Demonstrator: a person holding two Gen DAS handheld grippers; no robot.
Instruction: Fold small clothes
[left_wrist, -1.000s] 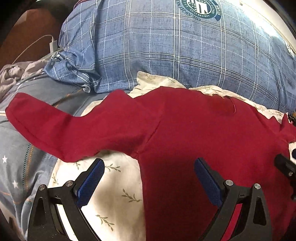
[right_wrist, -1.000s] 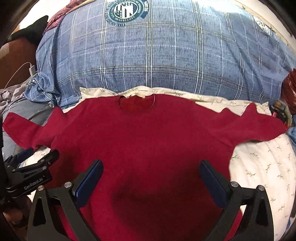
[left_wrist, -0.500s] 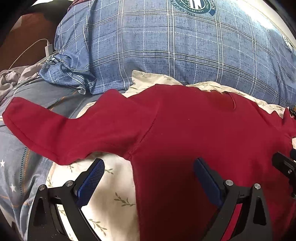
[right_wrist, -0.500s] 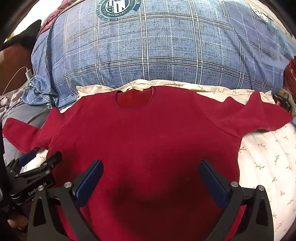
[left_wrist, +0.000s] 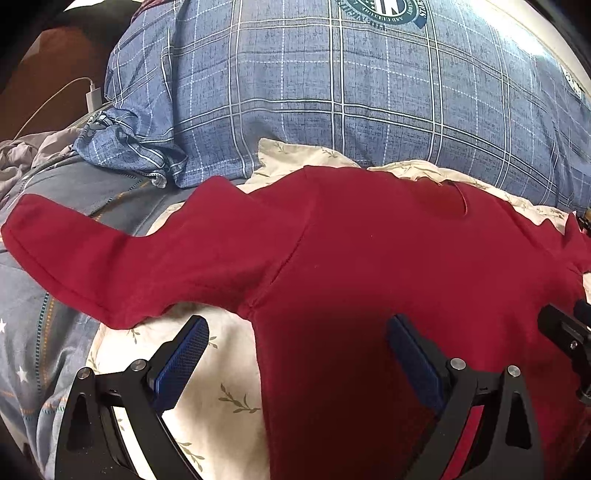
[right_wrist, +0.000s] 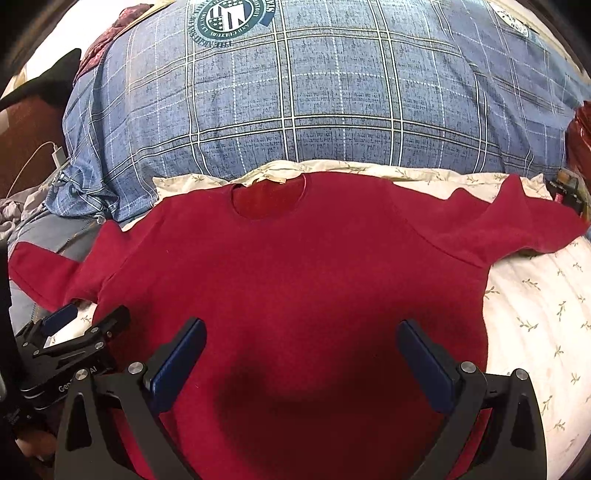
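Both hand-held grippers spread above flat red shirt, neckline away, sleeves sideways.

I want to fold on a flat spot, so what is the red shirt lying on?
The red shirt lies spread on a cream leaf-print cloth; one sleeve overhangs a blue-grey star-print cover. What is under the shirt's middle is covered.

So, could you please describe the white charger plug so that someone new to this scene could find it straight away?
Start at the big blue plaid pillow behind the red shirt and go to its left corner. Just beyond that corner, above the crumpled grey fabric, lies the white charger plug with a thin white cable trailing away. It is the only small hard white block among soft bedding.
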